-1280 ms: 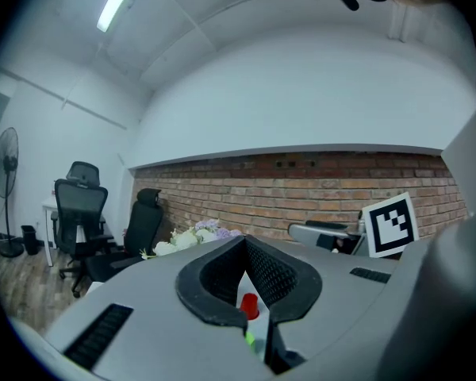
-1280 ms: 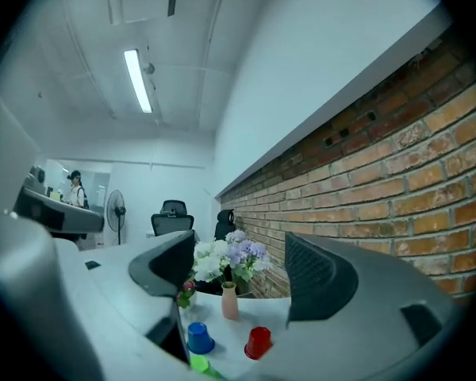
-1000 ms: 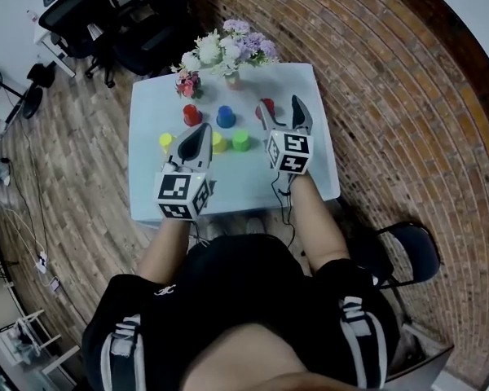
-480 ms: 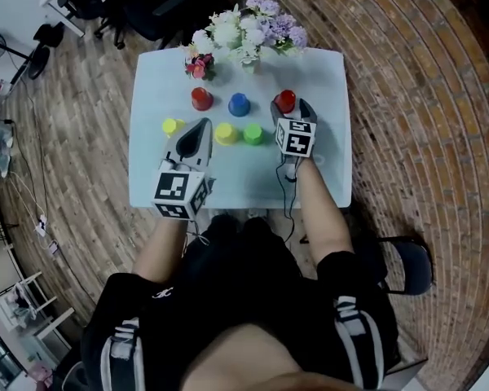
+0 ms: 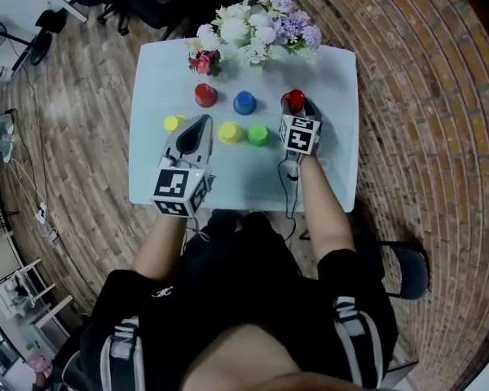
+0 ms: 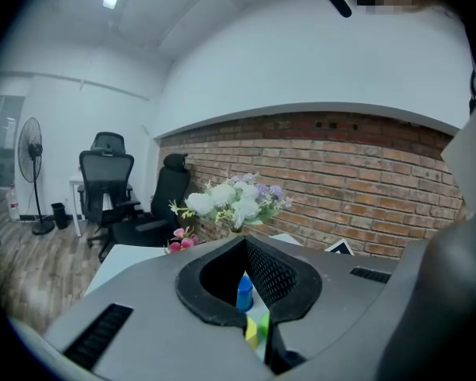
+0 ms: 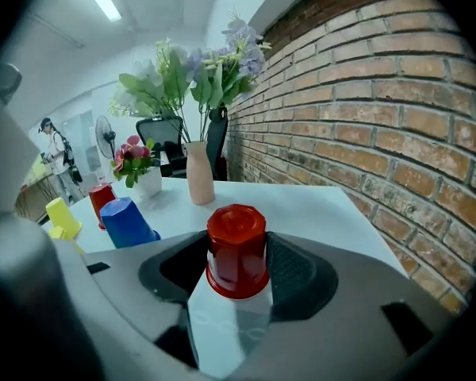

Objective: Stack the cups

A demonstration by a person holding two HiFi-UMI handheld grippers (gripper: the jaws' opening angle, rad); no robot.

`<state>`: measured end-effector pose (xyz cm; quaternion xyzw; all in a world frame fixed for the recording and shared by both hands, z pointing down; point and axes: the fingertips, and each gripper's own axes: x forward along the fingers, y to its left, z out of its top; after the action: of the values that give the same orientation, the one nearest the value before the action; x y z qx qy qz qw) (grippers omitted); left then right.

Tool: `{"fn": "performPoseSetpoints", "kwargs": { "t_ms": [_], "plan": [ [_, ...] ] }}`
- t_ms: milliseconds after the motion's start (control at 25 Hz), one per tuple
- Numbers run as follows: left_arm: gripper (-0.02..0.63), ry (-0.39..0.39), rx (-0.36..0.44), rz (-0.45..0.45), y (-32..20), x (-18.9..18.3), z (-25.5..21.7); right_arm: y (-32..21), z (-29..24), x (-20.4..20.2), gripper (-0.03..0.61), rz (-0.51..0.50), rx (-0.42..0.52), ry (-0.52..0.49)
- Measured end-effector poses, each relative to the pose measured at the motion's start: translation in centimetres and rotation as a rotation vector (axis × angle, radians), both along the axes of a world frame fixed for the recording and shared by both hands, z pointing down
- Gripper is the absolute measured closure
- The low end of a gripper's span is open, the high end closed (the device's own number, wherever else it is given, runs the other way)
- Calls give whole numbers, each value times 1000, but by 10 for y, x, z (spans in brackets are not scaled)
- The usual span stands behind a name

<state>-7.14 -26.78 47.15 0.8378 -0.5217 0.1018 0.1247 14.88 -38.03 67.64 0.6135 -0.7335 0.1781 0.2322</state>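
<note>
The right gripper (image 5: 293, 108) has just been closing its jaws onto the upturned red cup (image 7: 236, 248) near the table's (image 5: 159, 186) right edge. It should grip squarely, then lift straight up. The left gripper (image 5: 200, 125) hangs with jaws together, empty.

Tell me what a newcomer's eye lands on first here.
First, the upside-down red cup on the right side of the white table. It stands between the right tongs, which have just been closing and look pressed against it. Next, the white and purple flowers at the table's far edge. The left tongs are shut and empty over the table's left half.
</note>
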Motion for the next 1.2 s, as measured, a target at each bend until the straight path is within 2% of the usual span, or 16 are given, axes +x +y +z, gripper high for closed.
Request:
{"fn": "performPoseSetpoints", "kwargs": {
  "t_ms": [200, 400, 760, 1200],
  "plan": [
    [611, -6, 16, 10, -1, 1, -3, 6, -28, -2, 348, -10, 61, -1],
    [611, 17, 31, 12, 4, 5, -13, 34, -48, -6, 350, -24, 86, -24],
    [611, 29, 40, 24, 25, 10, -15, 96, -21, -16, 350, -51, 21, -21],
    [611, 21, 34, 6, 47, -1, -11, 123, 11, -27, 350, -72, -41, 13]
  ]
}}
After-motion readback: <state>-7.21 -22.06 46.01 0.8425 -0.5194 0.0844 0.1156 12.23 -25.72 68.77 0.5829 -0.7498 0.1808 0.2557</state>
